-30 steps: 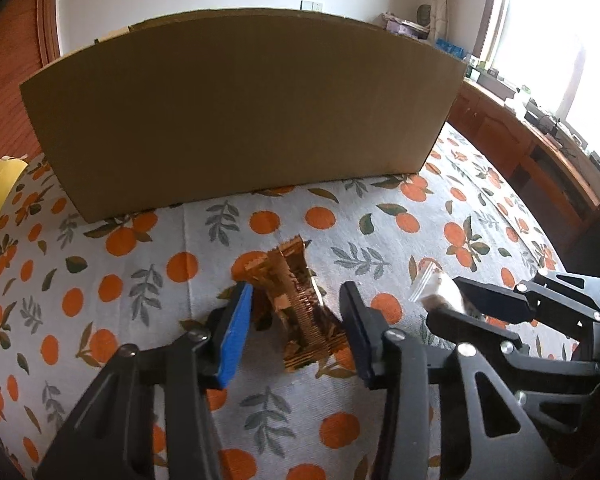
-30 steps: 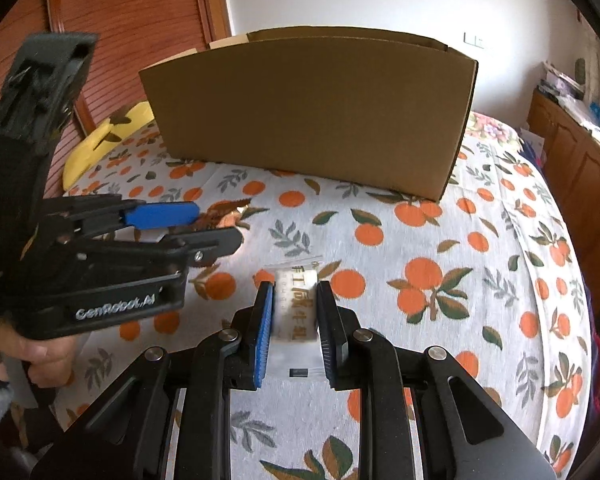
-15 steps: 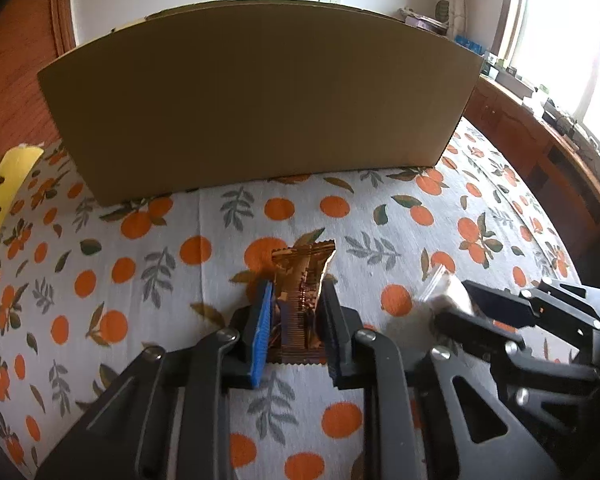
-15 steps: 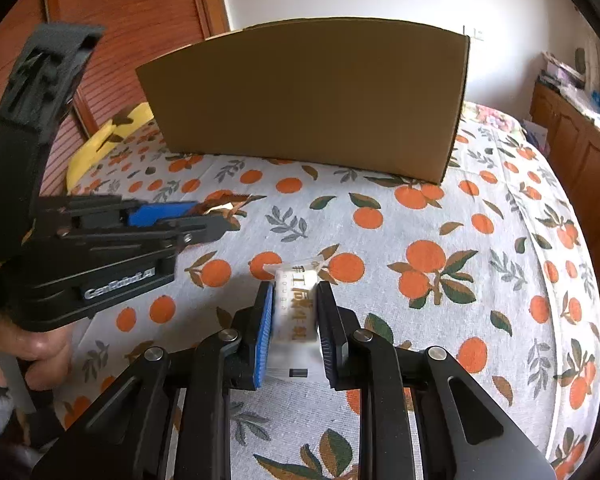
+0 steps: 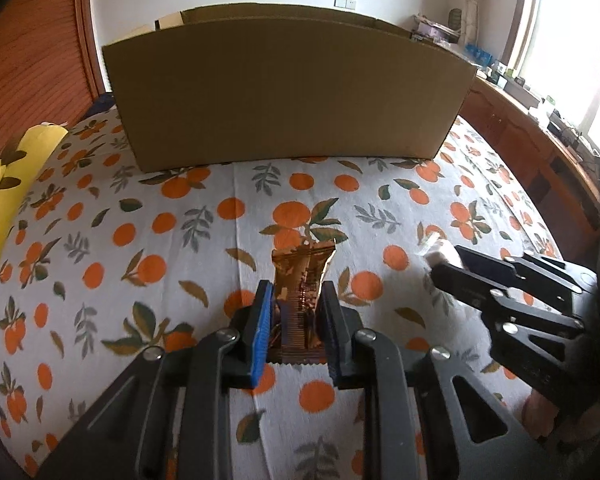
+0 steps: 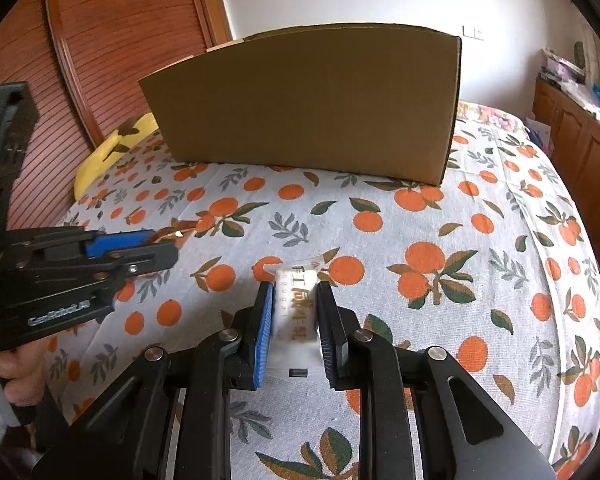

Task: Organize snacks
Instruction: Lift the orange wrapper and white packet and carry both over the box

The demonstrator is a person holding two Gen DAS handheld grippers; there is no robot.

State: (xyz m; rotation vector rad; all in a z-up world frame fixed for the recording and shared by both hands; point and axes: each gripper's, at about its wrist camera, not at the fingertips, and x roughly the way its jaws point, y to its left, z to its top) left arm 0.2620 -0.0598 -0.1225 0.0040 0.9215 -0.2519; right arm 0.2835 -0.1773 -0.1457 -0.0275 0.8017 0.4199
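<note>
Left tongs [image 5: 296, 320] closed on a gold-brown wrapper [image 5: 302, 280]; right tongs [image 6: 294, 320] closed on a white packet [image 6: 296, 312]. Both snacks are held above the orange-print cloth [image 5: 140, 240], in front of the box [image 5: 284, 92], well short of its near wall. The surface under the cloth may be a bed or a table; the views do not settle it.

Risks, as judged from this moment. (1) The near wall of the box stands tall and its opening is barely visible from either camera, so a low approach would drive a snack or the tongs into the cardboard and could push the box back across the cloth. (2) The wrapper is gripped on its lower part only, with the upper end free and crinkled; the film may slide out during the lift. (3) The packet looks soft, so hard pinching could crush the contents. (4) The two tongs lie near each other, side by side in front of the box; moving together toward it, they could collide.
</note>
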